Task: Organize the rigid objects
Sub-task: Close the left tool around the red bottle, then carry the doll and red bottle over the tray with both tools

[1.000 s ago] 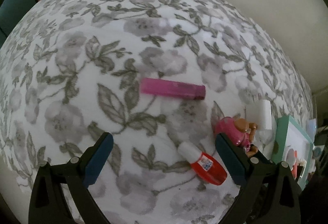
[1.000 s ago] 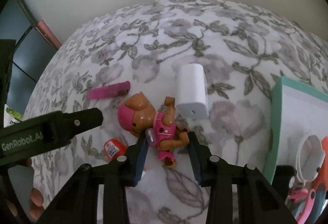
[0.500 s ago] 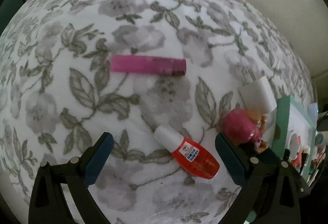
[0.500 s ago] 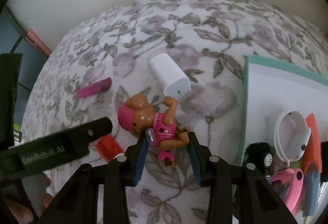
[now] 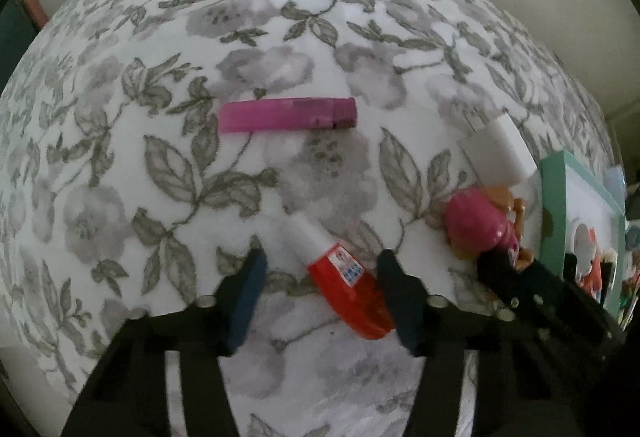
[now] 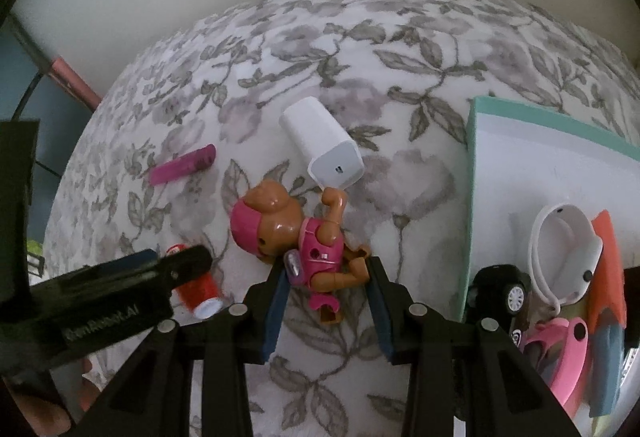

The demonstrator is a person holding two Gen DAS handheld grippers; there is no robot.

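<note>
While the left gripper (image 5: 320, 271) closes around the red bottle (image 5: 346, 283), pads not yet touching, the right gripper (image 6: 326, 277) clamps the toy figure (image 6: 296, 241).

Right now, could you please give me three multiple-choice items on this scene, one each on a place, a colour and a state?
1. Where does the red bottle lie?
A. in the tray
B. between the left gripper's fingers
C. on the white charger

2. What colour is the tray's rim?
A. teal
B. yellow
C. black

3. What does the right gripper grip?
A. the purple lighter
B. nothing
C. the toy figure

Answers:
1 B, the closing jaws flank the bottle without touching yet.
2 A, the raised edge is teal.
3 C, both pads press the figure's body.
</note>
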